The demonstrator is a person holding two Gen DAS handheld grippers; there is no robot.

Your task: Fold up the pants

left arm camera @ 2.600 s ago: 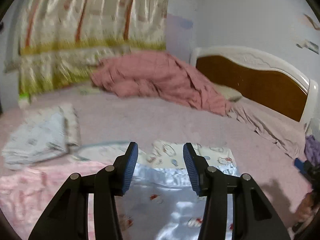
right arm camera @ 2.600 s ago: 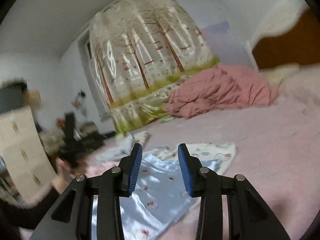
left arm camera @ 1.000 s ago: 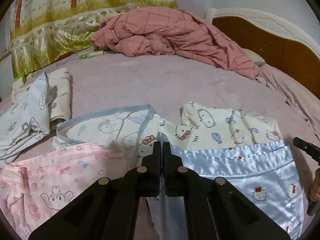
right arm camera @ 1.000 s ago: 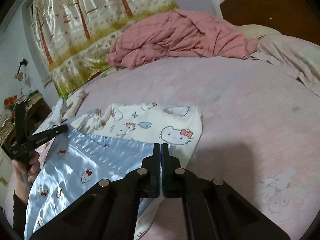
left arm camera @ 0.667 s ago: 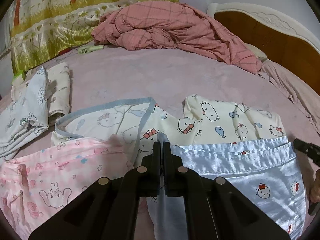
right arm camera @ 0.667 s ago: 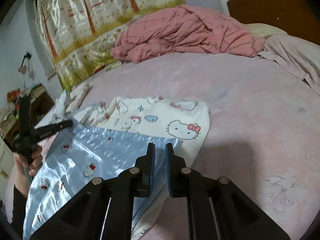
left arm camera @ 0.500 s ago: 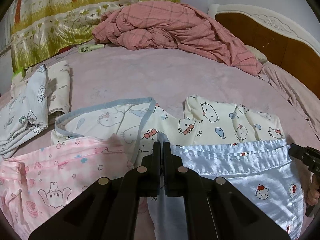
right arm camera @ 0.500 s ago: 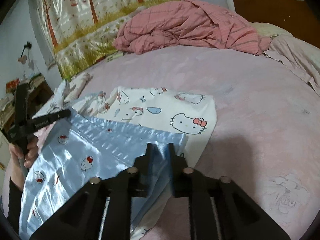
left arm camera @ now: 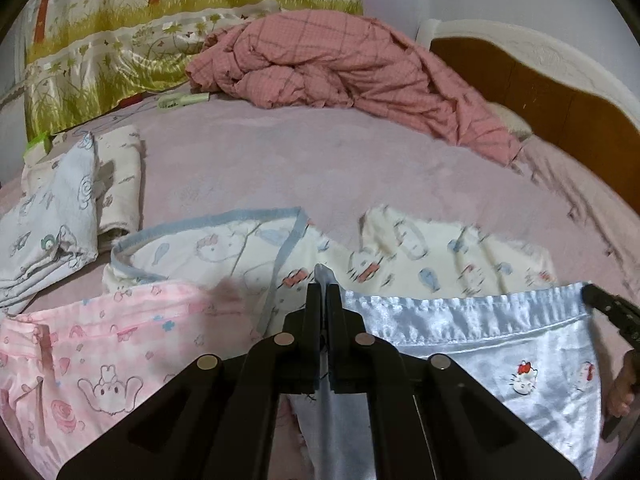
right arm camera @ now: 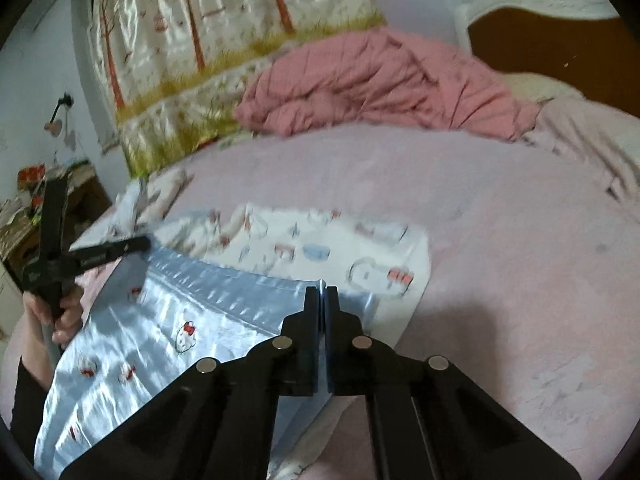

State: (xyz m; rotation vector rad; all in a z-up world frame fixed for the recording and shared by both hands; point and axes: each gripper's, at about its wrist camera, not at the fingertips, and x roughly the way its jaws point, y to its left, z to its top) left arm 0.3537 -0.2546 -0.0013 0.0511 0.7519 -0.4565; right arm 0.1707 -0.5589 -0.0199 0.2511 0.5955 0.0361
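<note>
Left gripper [left arm camera: 323,300]: we see it pressed together, pinching the top edge of the shiny blue pants [left arm camera: 500,344] at one corner.
Right gripper [right arm camera: 323,300]: its jaws have just closed, and it pinches the other corner of the same top edge.
Shiny blue pants: they lie on the bed [left arm camera: 280,160], on top of the other clothes, pulled out wide between our two grippers.
Pink pants [left arm camera: 100,344]: just to the left of the blue ones.
Cream kitty clothes [left arm camera: 440,252]: flat on the bed, partly under the blue pants.
Folded pile [left arm camera: 52,208]: far left, apart from the rest.
Pink blanket [left arm camera: 340,64]: bunched up at the far side.
Curtain [left arm camera: 140,20]: behind the bed.
</note>
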